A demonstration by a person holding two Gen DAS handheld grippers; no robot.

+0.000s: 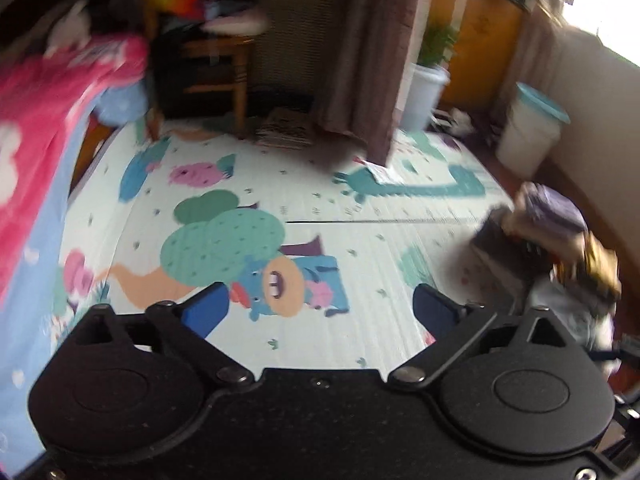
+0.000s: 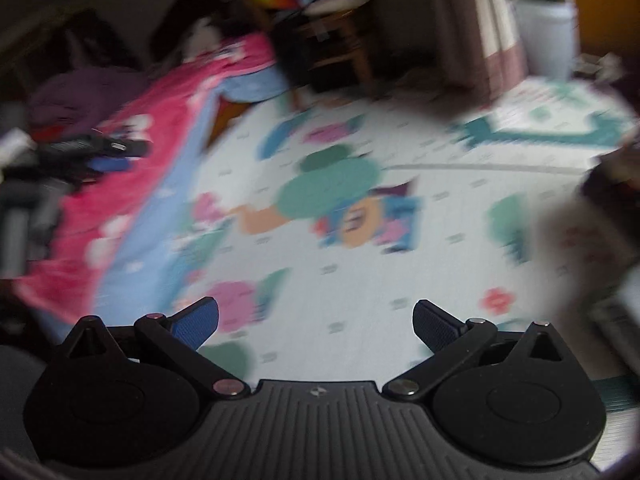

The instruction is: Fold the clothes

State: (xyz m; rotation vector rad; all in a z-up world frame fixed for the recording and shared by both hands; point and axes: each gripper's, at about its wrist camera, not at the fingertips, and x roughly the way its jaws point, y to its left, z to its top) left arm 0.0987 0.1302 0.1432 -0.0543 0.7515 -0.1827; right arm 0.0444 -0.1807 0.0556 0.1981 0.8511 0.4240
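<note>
The floor's covered by a pale play mat (image 1: 360, 248) with cartoon prints, a big green cactus and a blue critter in the middle, and there's a seam running across it. On the mat's left edge a pink and blue blanket (image 1: 36, 168) hangs down onto it, and at the far edge sit a wooden chair (image 1: 224, 80), a flat stack of papers (image 1: 286, 130) and a brown curtain (image 1: 372, 80) touching down. Off the far right corner there's a white plant pot (image 1: 424, 96) and a white bucket with a teal lid (image 1: 532, 132), and on the right side a blurry dark pile of clothes (image 1: 552, 248).

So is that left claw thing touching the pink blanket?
Apart. The left wrist view shows the left gripper open over the cartoon play mat, nothing between its blue fingers, and the pink blanket well off to the side.
</note>
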